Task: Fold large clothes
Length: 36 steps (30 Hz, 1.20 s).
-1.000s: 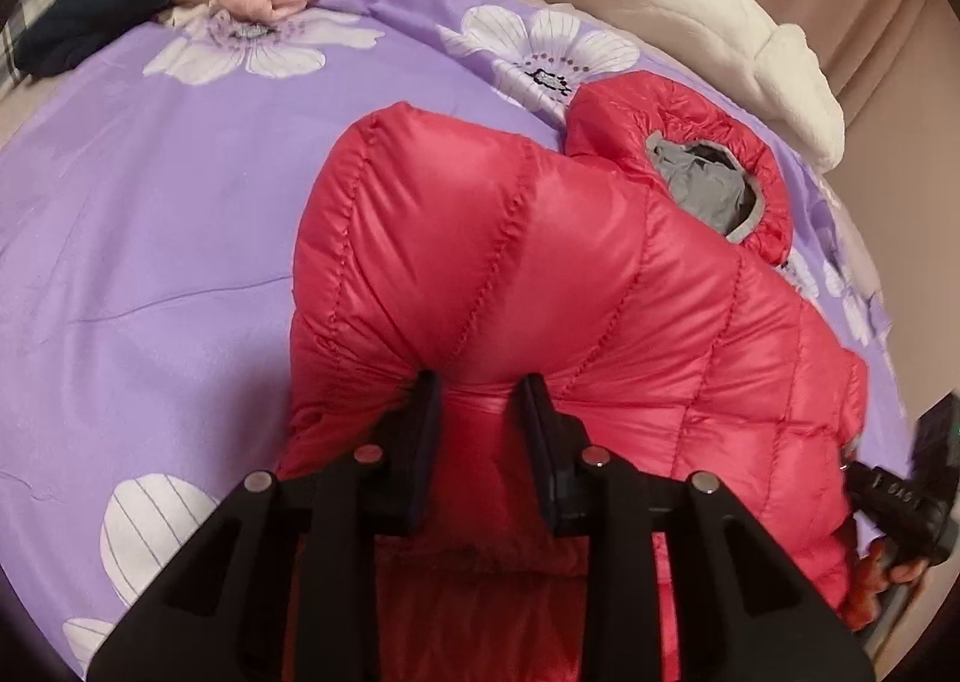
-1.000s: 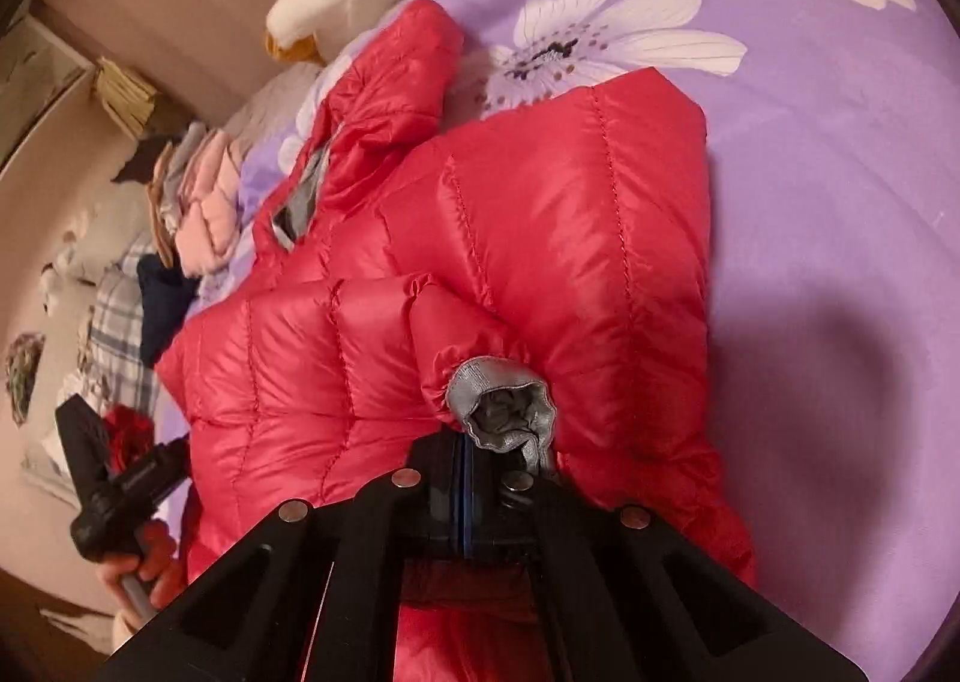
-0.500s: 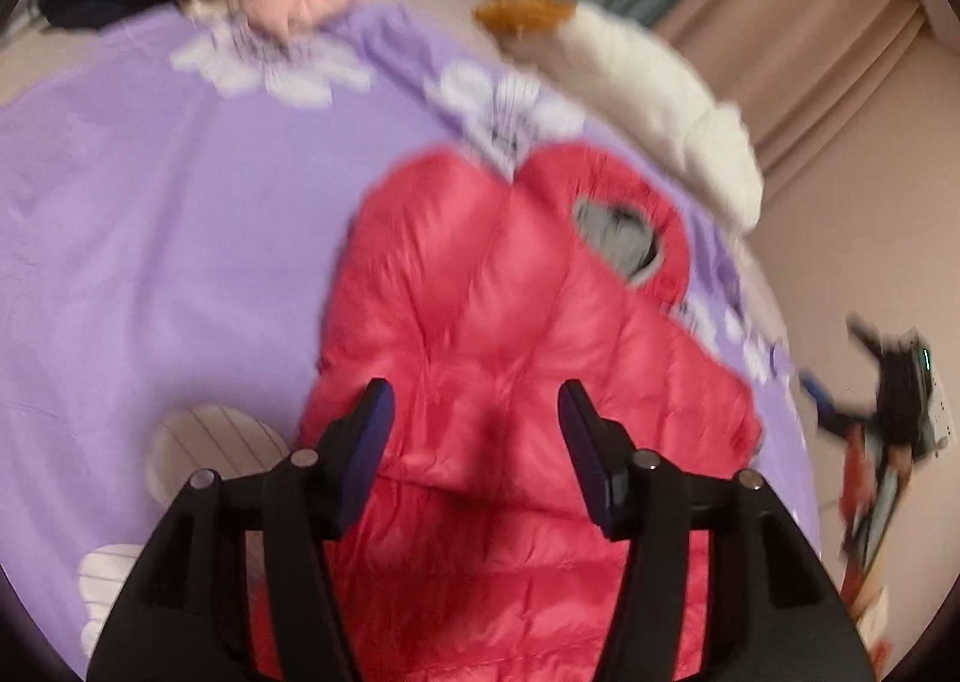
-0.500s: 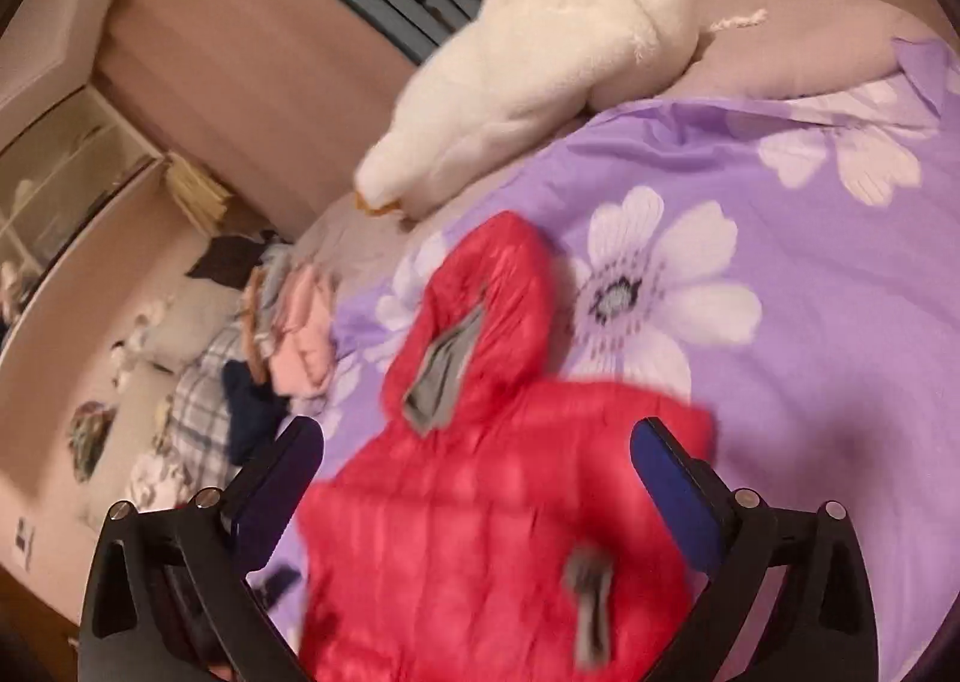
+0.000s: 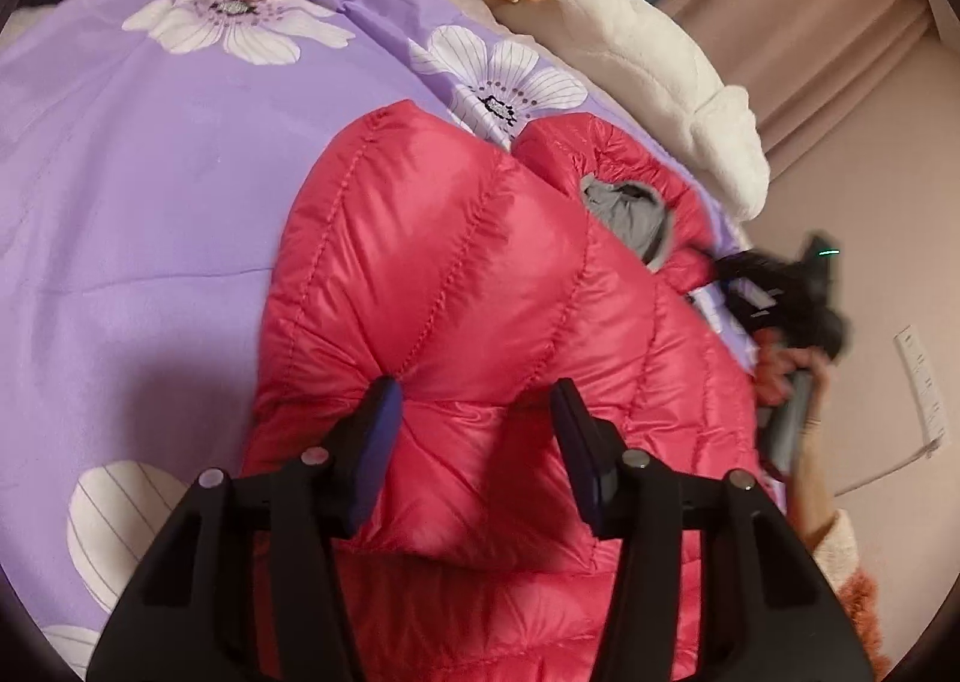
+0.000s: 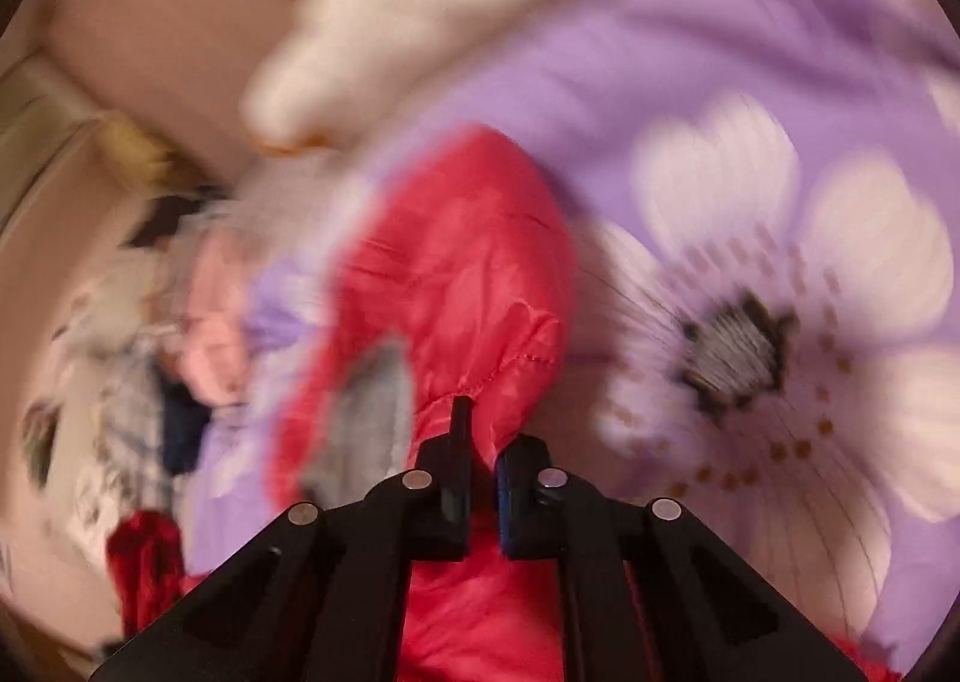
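A red quilted puffer jacket (image 5: pixel 480 292) lies across the purple floral bedspread (image 5: pixel 150 190). The left gripper (image 5: pixel 474 418) hovers open over its folded body; the right gripper (image 6: pixel 480 442) pinches the hood. Next, likely folding the hood inward.

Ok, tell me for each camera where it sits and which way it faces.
Left wrist: on the left gripper, above the bed, facing the red puffer jacket; its own open fingers show, and at far right the right gripper in a hand.
Right wrist: on the right gripper, low at the jacket's hood, motion-blurred; its fingers pinch red fabric.
Shared: jacket, purple floral quilt, white plush toy.
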Available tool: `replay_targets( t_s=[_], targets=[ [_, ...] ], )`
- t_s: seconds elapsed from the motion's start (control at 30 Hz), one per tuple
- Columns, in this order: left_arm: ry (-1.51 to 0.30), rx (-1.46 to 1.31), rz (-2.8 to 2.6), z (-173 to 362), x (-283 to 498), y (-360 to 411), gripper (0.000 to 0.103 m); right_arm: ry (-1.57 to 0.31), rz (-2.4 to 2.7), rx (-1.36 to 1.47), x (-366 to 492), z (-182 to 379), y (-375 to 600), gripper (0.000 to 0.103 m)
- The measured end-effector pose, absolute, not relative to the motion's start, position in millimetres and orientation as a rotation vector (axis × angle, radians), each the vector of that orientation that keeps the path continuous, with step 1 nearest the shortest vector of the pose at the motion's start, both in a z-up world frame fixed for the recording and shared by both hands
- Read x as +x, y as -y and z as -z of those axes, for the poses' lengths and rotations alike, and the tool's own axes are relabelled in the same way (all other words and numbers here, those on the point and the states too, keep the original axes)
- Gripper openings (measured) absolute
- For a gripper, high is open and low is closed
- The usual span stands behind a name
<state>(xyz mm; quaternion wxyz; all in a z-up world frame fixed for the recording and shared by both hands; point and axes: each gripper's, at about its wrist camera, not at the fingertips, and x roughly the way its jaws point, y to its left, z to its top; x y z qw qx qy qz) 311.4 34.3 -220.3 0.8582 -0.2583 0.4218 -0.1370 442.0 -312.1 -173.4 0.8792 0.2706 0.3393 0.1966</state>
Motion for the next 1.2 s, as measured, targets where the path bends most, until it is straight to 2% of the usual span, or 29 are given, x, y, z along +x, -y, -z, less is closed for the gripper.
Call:
replay_targets(
  t_s=[0.1,0.2,0.33,0.4,0.57,0.73,0.77,0.8,0.83,0.87,0.93,1.03,1.2],
  targets=[
    [-0.878,-0.526,0.275,220.5,309.2,-32.5,0.052,-0.573,-0.536,0.386,382.1,122.7,293.9,0.006],
    [-0.866,-0.54,0.282,224.6,307.8,-35.1,0.052,-0.538,-0.664,0.224,318.4,104.0,267.7,0.006],
    [-0.849,-0.511,0.268,226.4,304.1,-32.7,0.052,-0.552,-0.765,-0.031,250.7,114.4,223.0,0.006],
    [-0.848,-0.496,0.262,227.3,304.3,-30.8,0.052,-0.64,-0.818,-0.153,230.6,139.2,195.3,0.006],
    [-0.843,-0.549,0.279,229.8,305.8,-37.5,0.052,-0.925,-0.778,-0.165,225.4,191.7,203.0,0.006],
    [-0.838,-0.564,0.283,229.6,304.8,-37.7,0.052,-0.887,-0.655,0.004,229.2,163.4,248.1,0.011],
    [-0.838,-0.552,0.277,229.2,304.8,-35.7,0.052,-0.864,-0.652,0.066,234.7,153.8,255.7,0.02],
    [-0.839,-0.543,0.273,229.0,304.2,-34.6,0.052,-0.828,-0.617,0.148,245.8,139.8,268.7,0.049],
    [-0.839,-0.527,0.266,228.3,304.0,-32.1,0.052,-0.8,-0.576,0.202,253.7,132.7,275.9,0.07],
    [-0.838,-0.518,0.263,228.8,303.6,-31.1,0.052,-0.777,-0.519,0.277,263.7,125.7,285.6,0.102],
    [-0.835,-0.501,0.259,228.8,303.4,-29.0,0.052,-0.808,-0.453,0.483,295.6,123.2,305.8,0.103],
    [-0.834,-0.514,0.265,230.2,303.8,-29.6,0.053,-0.774,-0.541,1.011,340.0,144.2,346.8,0.103],
    [-0.834,-0.509,0.261,230.3,305.7,-28.3,0.053,-0.914,-0.295,1.194,403.8,196.5,357.4,0.102]
  ],
)
